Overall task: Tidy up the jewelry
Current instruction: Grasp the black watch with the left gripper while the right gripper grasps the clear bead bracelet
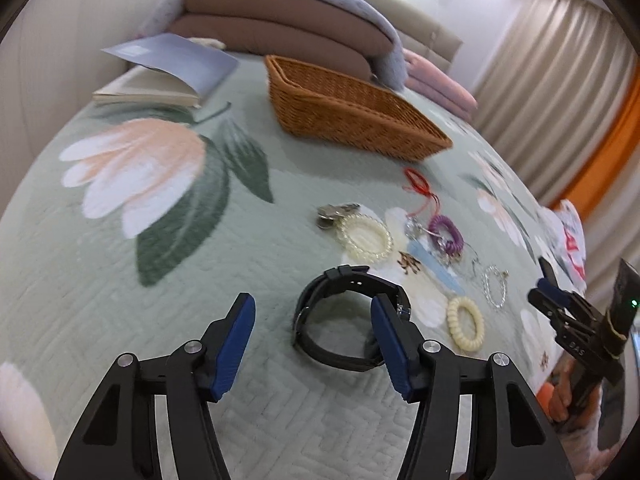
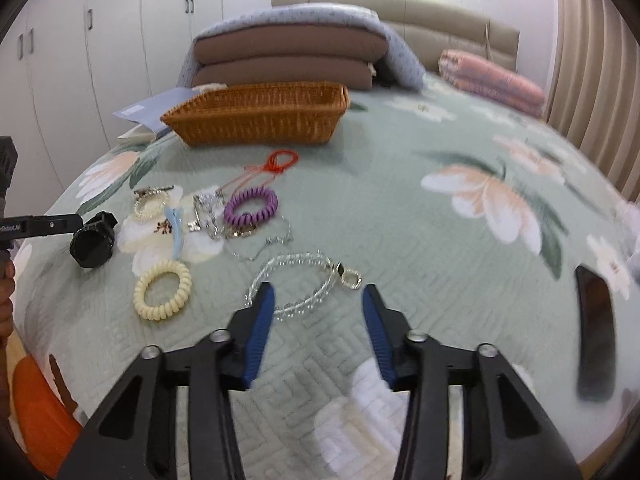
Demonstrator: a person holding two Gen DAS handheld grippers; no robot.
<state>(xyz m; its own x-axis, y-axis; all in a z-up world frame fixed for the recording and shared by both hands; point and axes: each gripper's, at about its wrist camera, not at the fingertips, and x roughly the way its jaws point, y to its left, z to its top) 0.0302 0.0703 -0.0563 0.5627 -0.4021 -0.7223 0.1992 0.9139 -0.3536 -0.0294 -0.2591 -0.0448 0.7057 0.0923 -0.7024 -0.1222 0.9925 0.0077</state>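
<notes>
A black watch lies on its side on the green floral bedspread. My left gripper is open around it; the right pad overlaps the watch case and the left pad stands well clear of the strap. A clear bead bracelet lies just ahead of my right gripper, which is open, with the near part of the loop between its tips. More pieces are scattered between: a cream coil tie, a purple coil tie, a red cord and thin chains. A wicker basket stands beyond.
An open book lies behind the basket on the left. Folded brown cushions under a blue cover and a pink blanket sit at the head of the bed. A black phone lies at the right, near the bed's edge.
</notes>
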